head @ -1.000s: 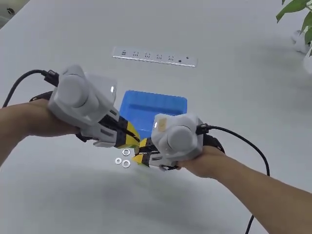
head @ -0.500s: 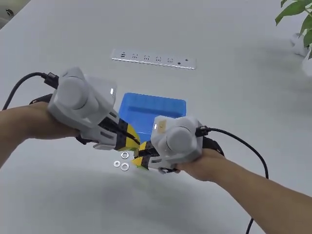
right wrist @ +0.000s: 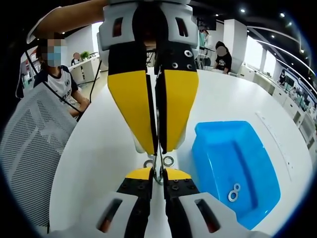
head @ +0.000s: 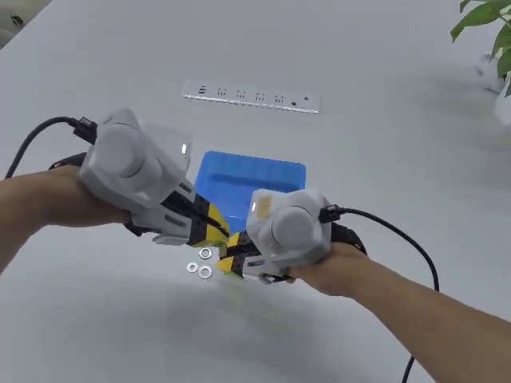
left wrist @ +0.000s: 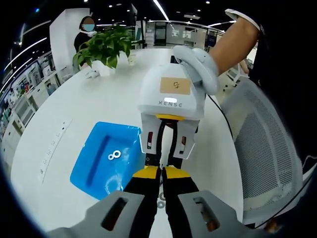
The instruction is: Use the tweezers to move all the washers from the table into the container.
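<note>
Left gripper [head: 214,230] and right gripper [head: 228,260] stay clamped tip-to-tip on the tweezers [right wrist: 157,171]; three washers [head: 205,254] beside their tips remain uncollected.

block: container [head: 263,171] near washers [head: 200,265]; power strip [head: 251,96] beyond | free: table [head: 120,319] elsewhere

Bench [head: 383,144]: white, carries both tools. Power strip [head: 251,97]: white, lies flat on the bench well beyond the left tool [head: 217,229] and the right tool [head: 229,257]. Leafy plant [head: 483,24]: far off to the right of the tools. Mesh chair [left wrist: 262,148]: grey, off the bench, behind the right tool. Person in a white top [right wrist: 54,74]: background, behind the left tool.
</note>
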Demonstrator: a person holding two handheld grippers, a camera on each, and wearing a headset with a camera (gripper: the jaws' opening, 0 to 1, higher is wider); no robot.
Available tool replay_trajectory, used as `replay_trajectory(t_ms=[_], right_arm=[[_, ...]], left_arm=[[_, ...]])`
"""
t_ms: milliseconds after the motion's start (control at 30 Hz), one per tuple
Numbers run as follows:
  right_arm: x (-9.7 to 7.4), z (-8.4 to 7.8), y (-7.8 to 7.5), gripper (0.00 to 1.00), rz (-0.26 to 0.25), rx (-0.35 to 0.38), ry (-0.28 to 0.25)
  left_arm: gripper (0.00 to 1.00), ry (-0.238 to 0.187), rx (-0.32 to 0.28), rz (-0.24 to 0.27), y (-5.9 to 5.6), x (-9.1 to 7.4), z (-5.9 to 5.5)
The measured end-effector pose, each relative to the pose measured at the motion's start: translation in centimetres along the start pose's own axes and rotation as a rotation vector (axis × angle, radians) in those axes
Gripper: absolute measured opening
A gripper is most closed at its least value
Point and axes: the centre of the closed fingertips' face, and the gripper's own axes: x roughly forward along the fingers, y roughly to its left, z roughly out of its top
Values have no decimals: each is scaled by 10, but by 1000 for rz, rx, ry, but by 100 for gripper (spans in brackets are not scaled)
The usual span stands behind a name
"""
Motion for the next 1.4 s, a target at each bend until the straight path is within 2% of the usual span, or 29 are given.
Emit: replay_trajectory(t_ms=[667, 1400], right_arm=[[-14, 16, -1, 9, -7, -30, -4], [-46, 33, -10, 10, -56, -60, -8]], left_arm=[[5, -12, 3, 21, -1, -15, 14], [5, -15, 53, 29, 1, -29, 49]])
